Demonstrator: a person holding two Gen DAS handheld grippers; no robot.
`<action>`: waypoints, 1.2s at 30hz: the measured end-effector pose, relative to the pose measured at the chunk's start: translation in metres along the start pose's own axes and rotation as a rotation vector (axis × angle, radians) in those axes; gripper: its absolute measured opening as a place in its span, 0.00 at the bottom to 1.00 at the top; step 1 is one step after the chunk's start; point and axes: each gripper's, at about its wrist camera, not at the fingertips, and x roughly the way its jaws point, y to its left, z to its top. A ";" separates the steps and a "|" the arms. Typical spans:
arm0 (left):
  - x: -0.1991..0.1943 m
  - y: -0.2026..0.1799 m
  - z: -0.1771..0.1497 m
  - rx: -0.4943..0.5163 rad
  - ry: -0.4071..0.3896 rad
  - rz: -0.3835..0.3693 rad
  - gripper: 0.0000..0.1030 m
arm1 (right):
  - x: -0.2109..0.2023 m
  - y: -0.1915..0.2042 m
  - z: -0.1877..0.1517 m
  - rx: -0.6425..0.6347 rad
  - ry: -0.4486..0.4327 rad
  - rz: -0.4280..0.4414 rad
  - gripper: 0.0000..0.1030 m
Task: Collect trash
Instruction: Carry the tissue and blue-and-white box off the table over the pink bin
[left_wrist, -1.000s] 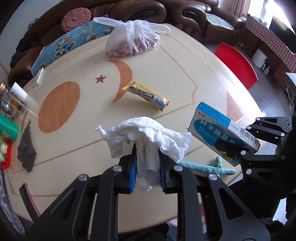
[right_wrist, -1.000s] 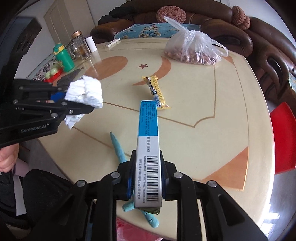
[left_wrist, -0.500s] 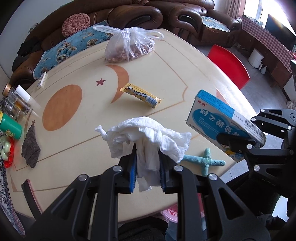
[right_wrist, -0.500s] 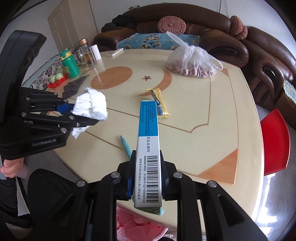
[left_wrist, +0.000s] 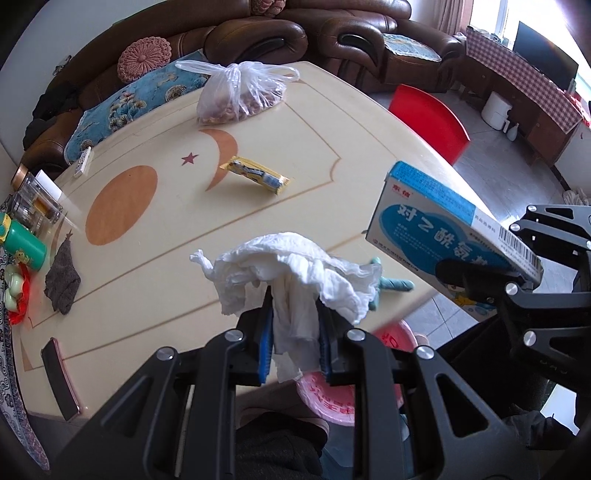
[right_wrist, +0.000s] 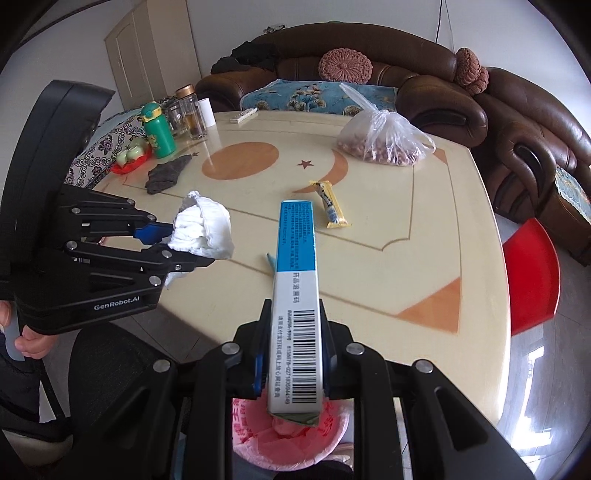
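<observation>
Left wrist view: the left gripper (left_wrist: 295, 325) has its fingers pinching a crumpled white tissue (left_wrist: 295, 266), which hangs over the near edge of the round table (left_wrist: 314, 140); below it a pink-lined bin (left_wrist: 328, 398) shows between the gripper's arms. At right, the right gripper (left_wrist: 476, 277) clamps a blue-and-white medicine box (left_wrist: 436, 221) out past the table edge. One snack wrapper (left_wrist: 258, 175) lies mid-table, one teal cross-shaped item (left_wrist: 391, 284) sits near the edge behind the tissue, and one tied plastic bag (left_wrist: 240, 96) stands at the far side. Judgement: the step in hand is carrying both pieces to the bin; each should be centred over the opening before release, since the tissue is light and may drift or cling to the pads. Right wrist view: the right gripper (right_wrist: 293, 354) has its fingers pressed on the box (right_wrist: 295, 295) near its barcode end, directly over the bin (right_wrist: 291, 435), well placed to drop. The left gripper (right_wrist: 192, 247) with the tissue (right_wrist: 203, 232) is off to the side, above the table edge, and in my judgement needs to come inward over the bin first. Count: two grippers, two items held, one bin, one wrapper (right_wrist: 330, 203), one bag (right_wrist: 384, 140), one grey cloth (right_wrist: 166, 177), one green bottle (right_wrist: 157, 129).
</observation>
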 end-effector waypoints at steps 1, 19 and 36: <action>-0.002 -0.003 -0.004 0.002 -0.002 -0.003 0.20 | -0.002 0.001 -0.003 -0.002 0.002 0.000 0.21; 0.001 -0.057 -0.064 0.058 0.042 -0.059 0.20 | -0.026 0.023 -0.073 0.019 0.047 -0.005 0.21; 0.055 -0.077 -0.127 0.046 0.140 -0.144 0.20 | 0.013 0.023 -0.137 0.095 0.167 0.034 0.21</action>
